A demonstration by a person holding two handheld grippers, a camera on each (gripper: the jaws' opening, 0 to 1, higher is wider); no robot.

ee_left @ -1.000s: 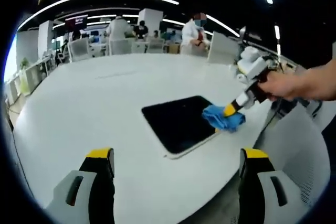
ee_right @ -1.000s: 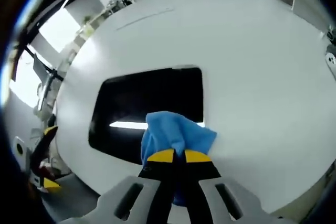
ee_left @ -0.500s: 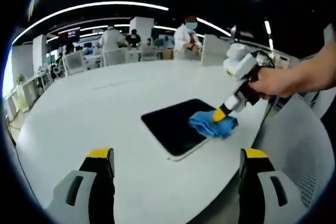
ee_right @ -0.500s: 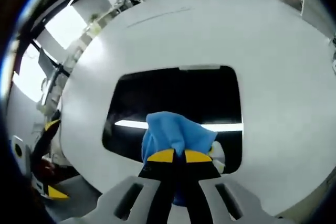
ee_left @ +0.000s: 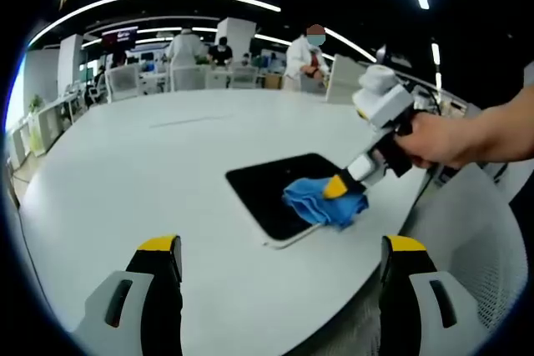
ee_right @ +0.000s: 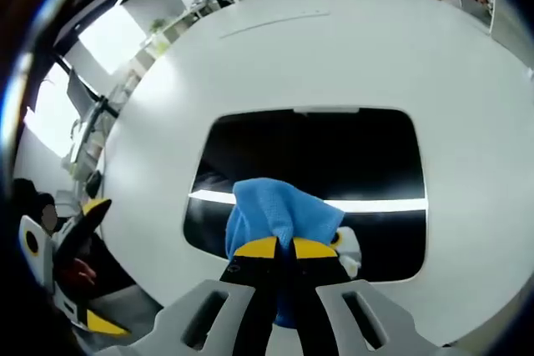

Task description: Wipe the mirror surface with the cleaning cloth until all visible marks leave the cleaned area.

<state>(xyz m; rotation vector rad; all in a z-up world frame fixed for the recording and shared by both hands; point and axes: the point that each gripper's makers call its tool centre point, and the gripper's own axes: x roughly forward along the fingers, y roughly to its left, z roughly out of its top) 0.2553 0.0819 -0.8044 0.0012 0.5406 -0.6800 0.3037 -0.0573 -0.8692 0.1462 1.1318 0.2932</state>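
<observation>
— How far along is the wiping?

— Mid-job, I'd judge. The right tool (ee_right: 278, 248) is clamped on the blue cloth (ee_right: 279, 214), pressed on the mirror (ee_right: 334, 156) just ahead of it. No marks are discernible on the dark glass.

— And the left tool (ee_left: 279, 248)?

— Jaws apart, empty, hovering over the white surface (ee_left: 125, 172), mirror well ahead.

Round white table (ee_left: 125, 172), dark rectangular mirror (ee_right: 334, 156) flat near its edge, seemingly white-framed.
</observation>
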